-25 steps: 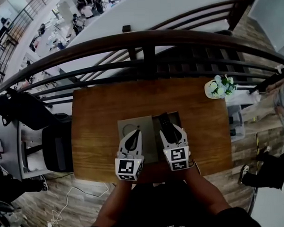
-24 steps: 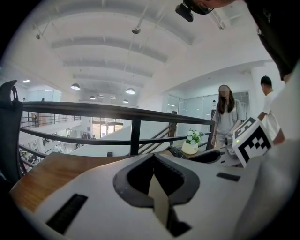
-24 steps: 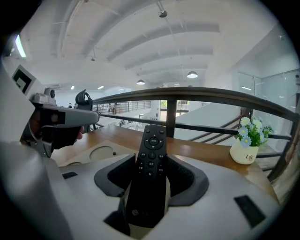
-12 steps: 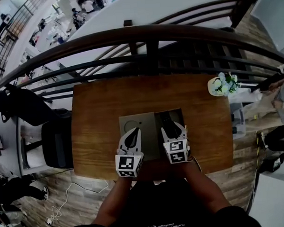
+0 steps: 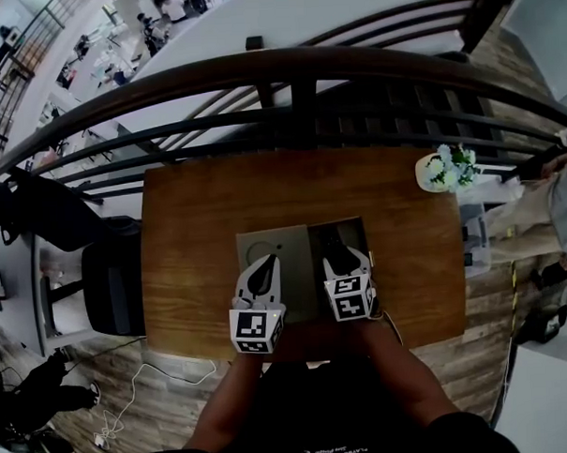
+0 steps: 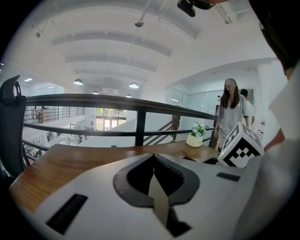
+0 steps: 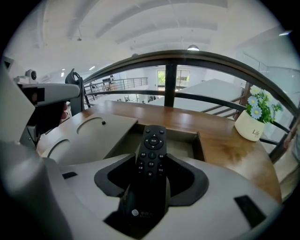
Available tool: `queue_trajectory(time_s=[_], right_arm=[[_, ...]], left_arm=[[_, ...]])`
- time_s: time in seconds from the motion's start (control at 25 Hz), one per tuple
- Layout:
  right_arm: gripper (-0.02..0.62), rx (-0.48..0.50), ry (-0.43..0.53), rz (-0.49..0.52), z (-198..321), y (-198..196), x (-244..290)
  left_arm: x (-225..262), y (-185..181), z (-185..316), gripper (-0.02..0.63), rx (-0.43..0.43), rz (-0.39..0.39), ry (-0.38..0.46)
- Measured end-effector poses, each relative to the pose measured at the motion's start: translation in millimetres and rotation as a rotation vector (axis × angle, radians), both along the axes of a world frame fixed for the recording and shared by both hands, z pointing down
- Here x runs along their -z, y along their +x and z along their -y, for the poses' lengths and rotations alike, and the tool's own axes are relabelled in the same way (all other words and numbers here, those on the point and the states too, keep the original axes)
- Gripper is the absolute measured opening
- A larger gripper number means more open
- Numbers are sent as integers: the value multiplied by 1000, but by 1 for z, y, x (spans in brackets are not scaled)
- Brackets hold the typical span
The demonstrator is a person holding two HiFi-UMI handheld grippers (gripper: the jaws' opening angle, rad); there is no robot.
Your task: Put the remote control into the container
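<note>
A: Right tool first. Wide, narrow, or gripping?
B: Gripping. Clamped on the remote control, pads pressed against both long sides of the black body, toward its near half. Buttons facing up, far end pointing away toward the railing.

A: And where, relative to the container?
B: Over it. Far end reaching out above the open container, low between its walls. Touching the bottom or not: impossible to tell. Same from the head view: right tool at the near edge of the container, remote control lying lengthwise over the opening.

A: Left tool?
B: Closed right up, tips meeting in one seam, nothing caught between. In the head view, left tool over the near part of the flat lid, beside the right one but apart from it.

A: Lid attached or loose?
B: Cannot tell. Lying flat on the worktop, right up against the container's left side, with a round recess on top.

A: Anything else on the worktop?
B: White flower pot at the far right corner, well apart from the container.

A: Beyond the worktop?
B: Dark chair just past the left edge. From the left gripper view, the right tool's marker cube close by on the right, and a person standing behind the pot.
</note>
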State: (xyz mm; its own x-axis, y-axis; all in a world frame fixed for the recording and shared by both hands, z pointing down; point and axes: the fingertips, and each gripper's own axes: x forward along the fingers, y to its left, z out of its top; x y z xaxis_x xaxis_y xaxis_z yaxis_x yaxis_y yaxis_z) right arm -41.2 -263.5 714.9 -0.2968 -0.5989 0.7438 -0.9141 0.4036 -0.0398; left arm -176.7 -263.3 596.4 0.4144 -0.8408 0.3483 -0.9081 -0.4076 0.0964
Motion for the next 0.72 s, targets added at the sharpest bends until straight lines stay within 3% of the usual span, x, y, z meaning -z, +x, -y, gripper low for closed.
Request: queue_trajectory(time_s=[0.72], right_arm=[[217, -30, -69, -24, 5, -7, -18]], left_arm=[[6, -14, 7, 8, 8, -3, 18]])
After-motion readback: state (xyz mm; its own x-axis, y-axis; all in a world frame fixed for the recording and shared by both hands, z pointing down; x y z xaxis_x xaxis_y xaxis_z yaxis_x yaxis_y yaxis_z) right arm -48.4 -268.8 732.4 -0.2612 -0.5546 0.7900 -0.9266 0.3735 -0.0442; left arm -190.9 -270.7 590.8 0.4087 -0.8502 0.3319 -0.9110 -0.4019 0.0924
